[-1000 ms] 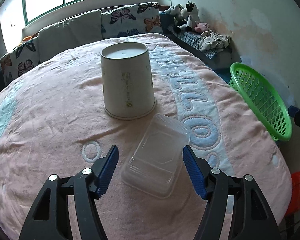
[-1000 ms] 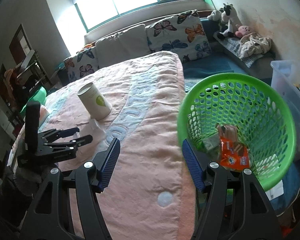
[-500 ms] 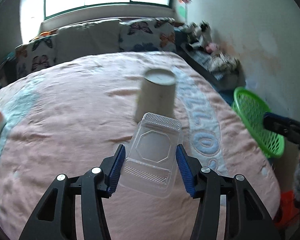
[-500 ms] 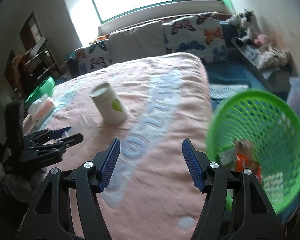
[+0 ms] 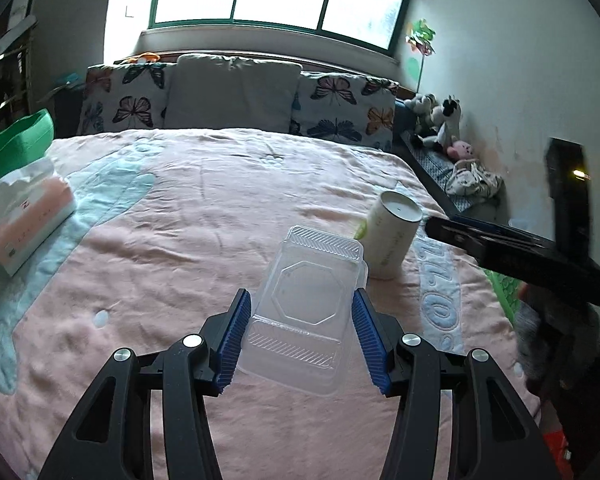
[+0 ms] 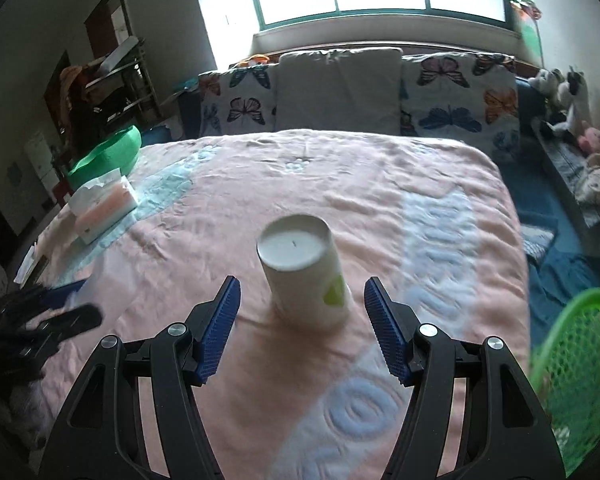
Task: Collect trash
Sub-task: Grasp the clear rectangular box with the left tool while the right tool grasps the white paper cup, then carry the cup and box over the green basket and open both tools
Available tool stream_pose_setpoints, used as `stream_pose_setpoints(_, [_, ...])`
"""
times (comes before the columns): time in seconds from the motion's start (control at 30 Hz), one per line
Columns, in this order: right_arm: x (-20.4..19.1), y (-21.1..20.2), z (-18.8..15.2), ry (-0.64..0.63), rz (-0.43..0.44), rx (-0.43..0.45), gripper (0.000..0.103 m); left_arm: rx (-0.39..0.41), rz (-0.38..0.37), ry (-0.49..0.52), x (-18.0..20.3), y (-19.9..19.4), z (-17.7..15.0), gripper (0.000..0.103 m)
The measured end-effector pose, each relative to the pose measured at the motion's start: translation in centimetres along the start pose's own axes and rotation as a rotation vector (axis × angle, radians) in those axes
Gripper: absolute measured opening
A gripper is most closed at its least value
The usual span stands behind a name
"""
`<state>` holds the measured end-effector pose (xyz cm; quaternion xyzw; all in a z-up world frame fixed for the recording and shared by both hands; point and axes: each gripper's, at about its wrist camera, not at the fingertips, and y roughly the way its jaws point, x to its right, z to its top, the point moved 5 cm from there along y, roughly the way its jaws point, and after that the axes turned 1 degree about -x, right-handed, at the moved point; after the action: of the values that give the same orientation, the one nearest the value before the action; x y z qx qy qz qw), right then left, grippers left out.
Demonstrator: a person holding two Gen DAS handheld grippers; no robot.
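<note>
My left gripper (image 5: 300,332) is clamping the thin, crushable clear box (image 5: 306,316) by its sides; my right gripper (image 6: 300,330) is gaping around the light, stiff upturned cup (image 6: 304,272)

I see a bed under a pink fleece blanket (image 6: 340,184) with pale blue lettering. Sitting on it: a white paper cup, upside down (image 6: 304,270), mid-blanket, and a soft pack of tissues in pink-and-white wrap (image 5: 26,212) at the left edge.
</note>
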<state>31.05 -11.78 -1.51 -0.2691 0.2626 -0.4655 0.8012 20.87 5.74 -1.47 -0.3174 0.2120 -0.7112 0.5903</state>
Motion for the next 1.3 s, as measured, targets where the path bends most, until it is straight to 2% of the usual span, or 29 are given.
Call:
stream_pose_setpoints(0.2, [-0.8, 3.7, 0.9, -0.065, -0.066, -0.049, 0.065, -0.003, 0.005, -0.026, -1.4, -0.1, -0.2, 0.05])
stream_pose_setpoints(0.27, [-0.8, 4.4, 0.6, -0.073, -0.078, -0.062, 0.058, -0.007, 0.005, -0.033, -1.6, 0.1, -0.4, 0.05])
stream_pose_setpoints(0.43, [-0.7, 3.5, 0.2, -0.046, -0.055, -0.042, 0.057, -0.014, 0.007, -0.043, -1.9, 0.3, -0.5, 0.05])
stream_pose_setpoints(0.63, [-0.2, -0.2, -0.8, -0.013, -0.033, -0.013, 0.057, -0.004, -0.019, -0.037, -0.7, 0.2, -0.2, 0.05])
stream_pose_setpoints(0.83, [1.2, -4.9, -2.6, 0.028, -0.051, 0.024, 0.057, -0.009, -0.059, -0.015, 2.0, 0.2, 0.0, 0.05])
stream_pose_setpoints(1.1, [6.0, -11.4, -5.6, 0.112, -0.158, 0.073, 0.057, -0.012, -0.129, 0.063, 7.5, 0.6, 0.3, 0.05])
stream_pose_setpoints(1.3, [11.5, -14.8, -8.7, 0.219, -0.265, 0.075, 0.057, -0.024, -0.176, 0.126, 12.0, 1.4, 0.4, 0.051])
